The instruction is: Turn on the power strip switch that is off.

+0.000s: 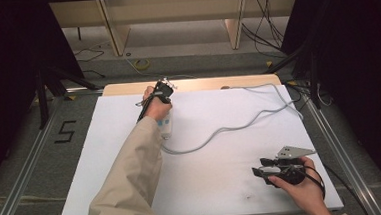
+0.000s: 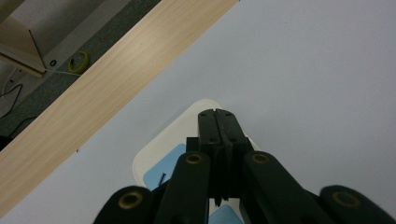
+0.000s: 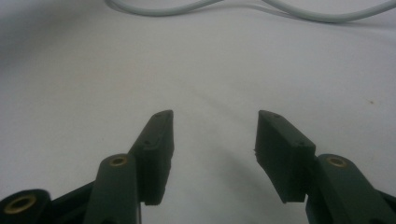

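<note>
The left gripper (image 2: 217, 119) has its jaws closed together, gripping nothing, poised over a white, blue-buttoned remote-like device (image 2: 163, 156) on the white table (image 1: 223, 185). The right gripper (image 3: 212, 135) gapes empty. The device is probably light, rigid, smooth; grip its long edges.

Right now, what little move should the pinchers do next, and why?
Probably lift the left gripper slightly: its jaws are shut, tips pressed down over a white power strip with blue switches. The right gripper is open above the bare white table, holding nothing, so it can wait.
</note>
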A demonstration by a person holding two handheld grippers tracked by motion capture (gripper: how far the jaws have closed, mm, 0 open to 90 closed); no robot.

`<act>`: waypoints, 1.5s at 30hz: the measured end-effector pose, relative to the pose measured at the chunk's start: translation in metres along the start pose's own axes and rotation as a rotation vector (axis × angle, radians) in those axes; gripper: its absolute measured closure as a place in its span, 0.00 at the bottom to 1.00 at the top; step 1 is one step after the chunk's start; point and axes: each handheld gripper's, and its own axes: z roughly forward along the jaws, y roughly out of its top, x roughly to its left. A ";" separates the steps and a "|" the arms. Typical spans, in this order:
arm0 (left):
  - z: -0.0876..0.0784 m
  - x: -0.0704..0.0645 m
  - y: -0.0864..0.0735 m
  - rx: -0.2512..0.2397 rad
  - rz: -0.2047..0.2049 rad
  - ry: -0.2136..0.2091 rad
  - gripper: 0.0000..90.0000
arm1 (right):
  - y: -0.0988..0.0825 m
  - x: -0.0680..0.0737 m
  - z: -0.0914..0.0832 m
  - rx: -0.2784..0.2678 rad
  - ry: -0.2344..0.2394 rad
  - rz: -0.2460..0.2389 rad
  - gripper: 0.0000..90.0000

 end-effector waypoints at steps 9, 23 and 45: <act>0.000 0.000 0.000 -0.001 -0.004 -0.004 1.00 | 0.000 0.000 0.000 0.001 0.001 -0.001 0.53; 0.002 0.001 0.001 0.020 -0.041 -0.023 1.00 | 0.000 0.001 0.001 0.002 0.003 -0.005 0.54; 0.000 0.005 0.003 0.010 -0.066 -0.037 1.00 | 0.000 0.001 0.001 0.003 0.001 -0.004 0.54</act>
